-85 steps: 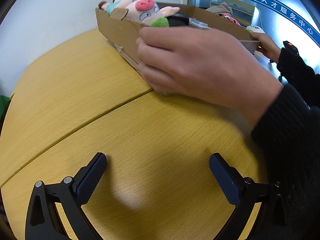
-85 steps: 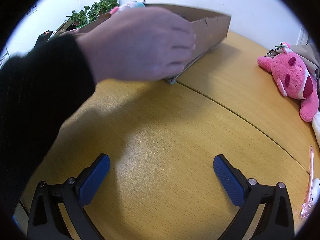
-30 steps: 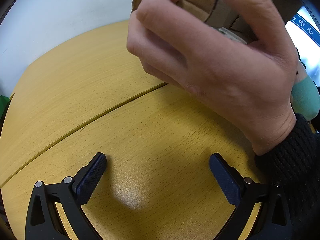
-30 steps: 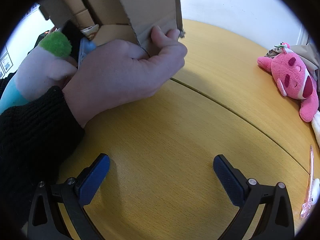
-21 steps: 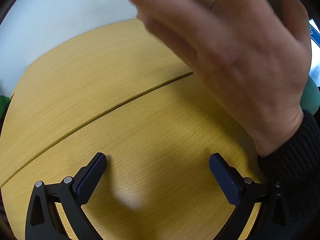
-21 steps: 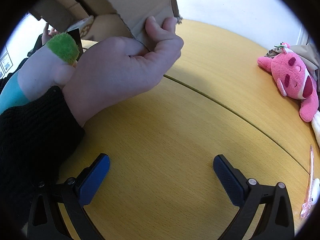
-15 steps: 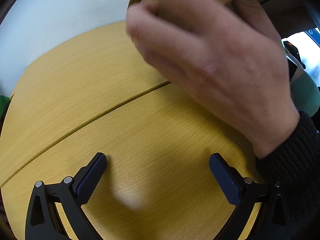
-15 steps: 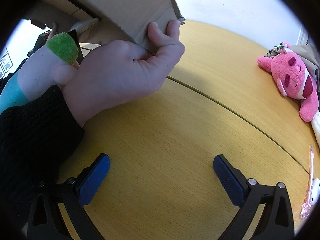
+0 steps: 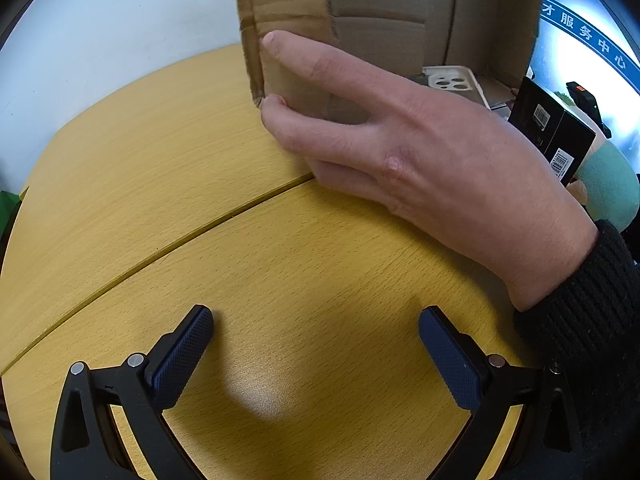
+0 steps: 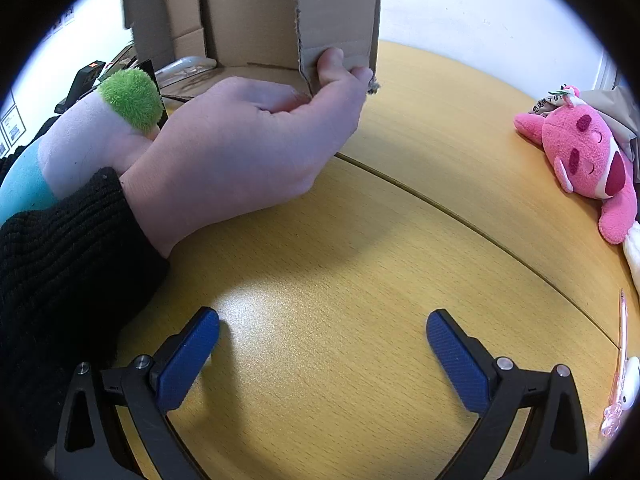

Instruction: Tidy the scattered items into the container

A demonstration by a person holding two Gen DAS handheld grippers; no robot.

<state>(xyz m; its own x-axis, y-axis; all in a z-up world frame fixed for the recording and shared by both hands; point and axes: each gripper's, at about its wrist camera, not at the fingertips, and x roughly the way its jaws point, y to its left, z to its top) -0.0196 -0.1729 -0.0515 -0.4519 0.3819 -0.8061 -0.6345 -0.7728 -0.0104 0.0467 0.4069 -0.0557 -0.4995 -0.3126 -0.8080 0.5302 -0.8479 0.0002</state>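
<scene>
A person's bare hand [image 9: 432,160] grips the corner of a brown cardboard box [image 9: 384,20] and holds it tipped up on its side, open face toward me. The same hand [image 10: 240,148] and box [image 10: 256,12] fill the upper left of the right wrist view. A white phone case [image 9: 452,82], a black carton [image 9: 552,136] and a plush with a green tuft [image 10: 128,98] lie spilled at the box mouth. My left gripper [image 9: 316,344] and right gripper [image 10: 322,344] both rest open on the table, nothing between their fingers. A pink plush [image 10: 588,160] lies far right.
The yellow wooden table [image 9: 140,168] has a curved seam across it. A pink pen [image 10: 618,364] lies at the right edge below the pink plush. A black knit sleeve [image 10: 60,260] covers the left side of the right wrist view. White wall stands behind.
The hand has tipped the box from flat to upright on its side, and the plush, carton and phone case have slid out. Neither gripper has moved.
</scene>
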